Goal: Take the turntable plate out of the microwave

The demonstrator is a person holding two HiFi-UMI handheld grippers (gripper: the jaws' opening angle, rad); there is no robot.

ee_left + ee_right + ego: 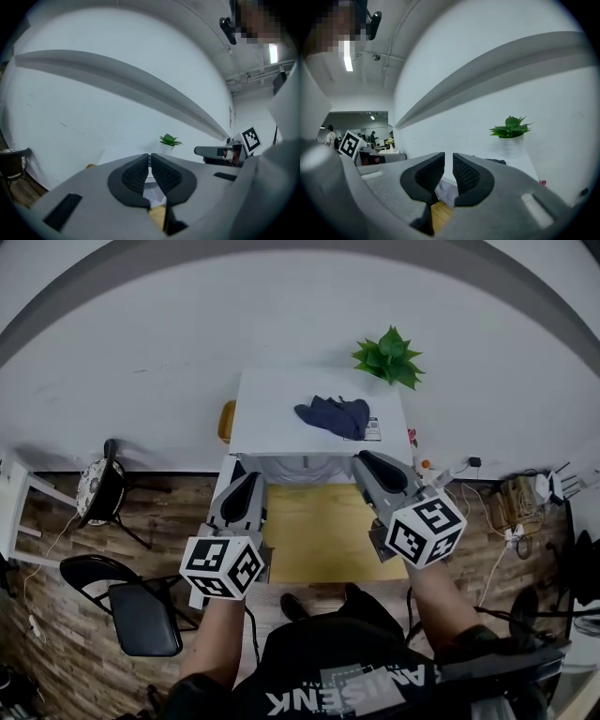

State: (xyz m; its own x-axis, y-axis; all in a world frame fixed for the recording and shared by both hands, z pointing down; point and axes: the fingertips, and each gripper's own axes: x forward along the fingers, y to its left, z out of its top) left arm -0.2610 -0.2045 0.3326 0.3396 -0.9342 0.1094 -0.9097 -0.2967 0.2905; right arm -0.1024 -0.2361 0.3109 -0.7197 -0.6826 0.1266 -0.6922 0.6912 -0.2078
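A white box-shaped microwave [281,409] stands against the wall, seen from above, so only its top shows. The turntable plate is hidden in every view. My left gripper [242,486] hovers in front of its lower left corner, over the yellow tabletop [314,535]. Its pads [136,173] are shut together with nothing between them. My right gripper [375,465] hovers at the lower right corner. Its pads [465,174] stand a narrow gap apart and hold nothing. Both grippers point nearly level toward the wall.
A dark blue cloth [335,415] lies on the white top and a potted plant [389,357] stands at its far right corner. Black chairs [141,610] stand on the floor at left. Cables and a power strip [511,512] lie at right.
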